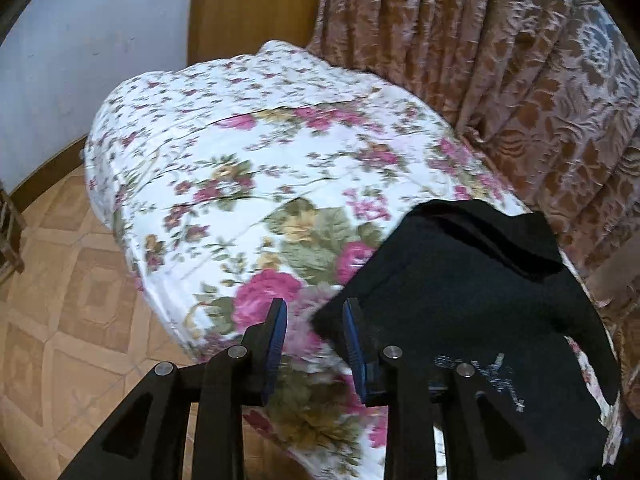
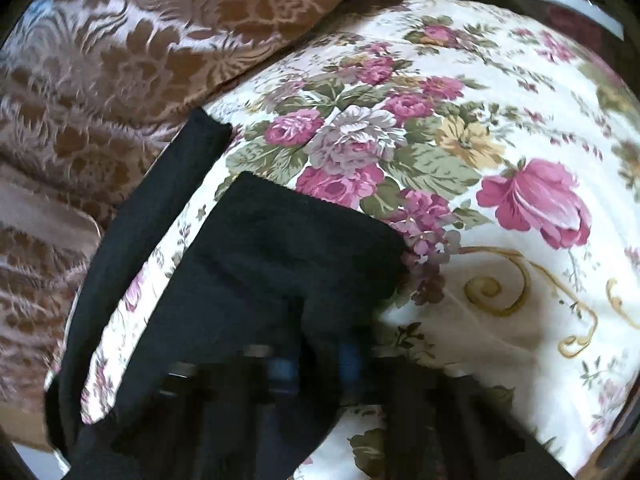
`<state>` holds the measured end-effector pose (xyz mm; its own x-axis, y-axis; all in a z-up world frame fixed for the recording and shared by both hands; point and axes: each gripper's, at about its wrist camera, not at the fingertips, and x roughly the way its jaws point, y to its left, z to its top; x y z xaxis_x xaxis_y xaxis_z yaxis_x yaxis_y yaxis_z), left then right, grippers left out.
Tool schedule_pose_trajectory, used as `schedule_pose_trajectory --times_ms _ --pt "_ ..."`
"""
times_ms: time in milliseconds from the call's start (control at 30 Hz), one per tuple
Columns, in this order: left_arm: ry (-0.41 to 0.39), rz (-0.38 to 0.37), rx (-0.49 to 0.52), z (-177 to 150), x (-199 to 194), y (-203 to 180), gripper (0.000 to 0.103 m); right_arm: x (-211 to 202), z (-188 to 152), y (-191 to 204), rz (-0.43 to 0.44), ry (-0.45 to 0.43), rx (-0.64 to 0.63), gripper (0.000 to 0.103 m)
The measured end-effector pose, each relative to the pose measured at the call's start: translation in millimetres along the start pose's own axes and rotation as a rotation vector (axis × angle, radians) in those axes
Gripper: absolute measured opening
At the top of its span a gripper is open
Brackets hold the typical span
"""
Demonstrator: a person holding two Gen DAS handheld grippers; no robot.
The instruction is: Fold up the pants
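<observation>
I see the black pants lying on the floral bedspread, along the side near the brown patterned curtain. My left gripper hangs with its 2 blue pads apart and nothing between them, beside a corner of the cloth. My right gripper is blurred; its jaws look narrow, low over the pants, and I cannot tell if cloth is pinched.

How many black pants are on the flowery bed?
1. The black pants lie on the flowery bedspread along the edge by the brown curtain. One leg stretches toward the curtain. More clothes could be out of view.
</observation>
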<state>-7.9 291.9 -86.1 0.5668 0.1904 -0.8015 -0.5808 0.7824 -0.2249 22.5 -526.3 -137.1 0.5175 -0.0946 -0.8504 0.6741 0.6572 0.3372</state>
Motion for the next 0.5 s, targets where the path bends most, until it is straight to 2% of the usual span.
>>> schedule_pose_trajectory --times_ms 200,333,400,500 --pt "0.001 -0.126 0.122 -10 -8 -45 0.029 -46 -1 5 -0.057 -0.091 -0.088 0.009" --pt "0.022 -0.22 0.229 -23 -11 -81 0.029 -77 -6 -20 -0.072 -0.128 -0.048 0.009" --pt "0.041 -0.257 0.287 -32 -8 -99 0.029 -84 -14 -33 -0.074 -0.124 -0.028 0.009" --pt "0.092 -0.266 0.373 -48 5 -123 0.029 -75 -27 -51 -0.102 -0.082 -0.005 0.009"
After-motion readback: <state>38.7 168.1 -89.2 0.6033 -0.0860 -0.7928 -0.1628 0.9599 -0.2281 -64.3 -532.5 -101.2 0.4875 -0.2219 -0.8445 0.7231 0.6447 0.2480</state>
